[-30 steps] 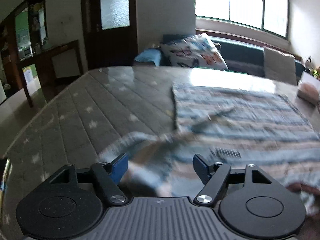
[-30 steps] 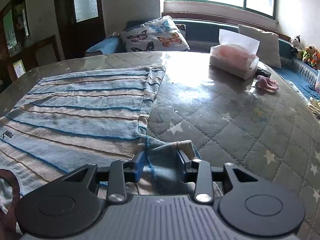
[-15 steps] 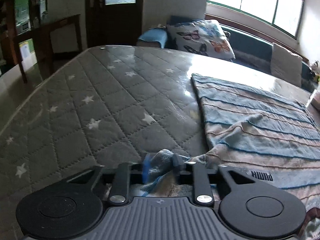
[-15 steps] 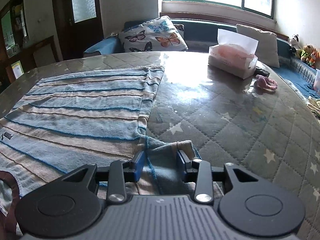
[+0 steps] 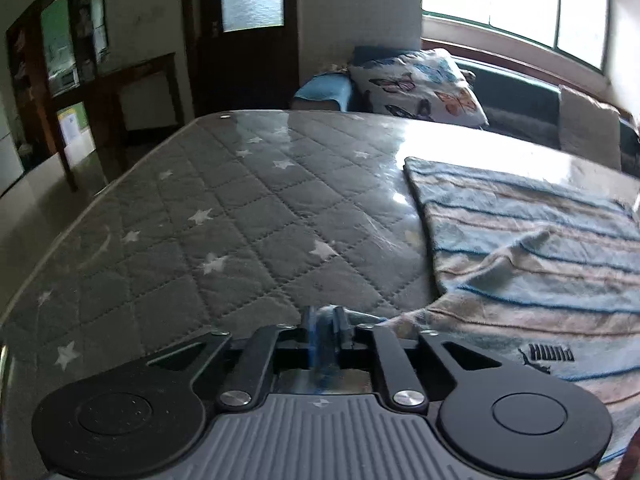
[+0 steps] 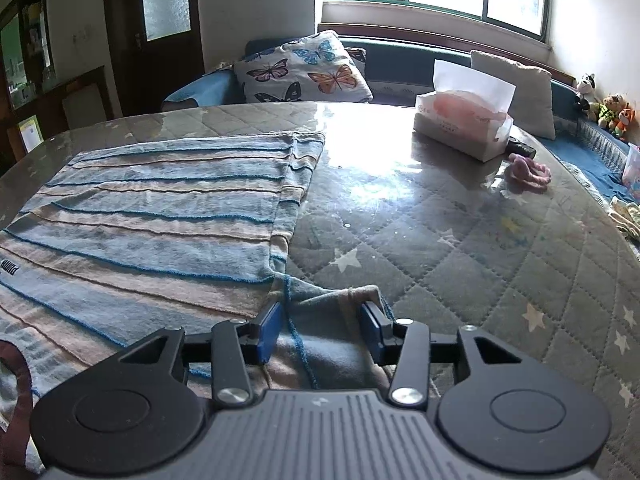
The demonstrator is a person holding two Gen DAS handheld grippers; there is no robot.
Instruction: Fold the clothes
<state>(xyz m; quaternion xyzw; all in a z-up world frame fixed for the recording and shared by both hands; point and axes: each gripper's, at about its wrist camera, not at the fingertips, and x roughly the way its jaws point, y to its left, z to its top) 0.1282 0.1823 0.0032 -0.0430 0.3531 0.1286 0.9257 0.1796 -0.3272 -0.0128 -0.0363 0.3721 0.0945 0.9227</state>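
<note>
Table (image 5: 224,216): grey quilted cover with white stars under a glossy clear sheet; it fills both my views.

Striped shirt (image 6: 160,216): blue and beige bands, spread flat on the table, nearer its left half in the right view. A black PUMA logo (image 5: 546,354) with the cat mark reads mirrored in the left view; only a cut-off sliver of it shows at the right view's edge.

Right view only: butterfly cushion (image 6: 304,72) behind the table, tissue box (image 6: 464,124) with small print I cannot read, a pink scrunchie-like thing (image 6: 528,172) near it.

My right gripper (image 6: 318,330): jaws opening, a sleeve corner lying between the blue pads, not visibly pressed.

My left gripper (image 5: 326,326): narrow, a bunched bit of the shirt's edge pinched between the pads, jaws easing apart.
</note>
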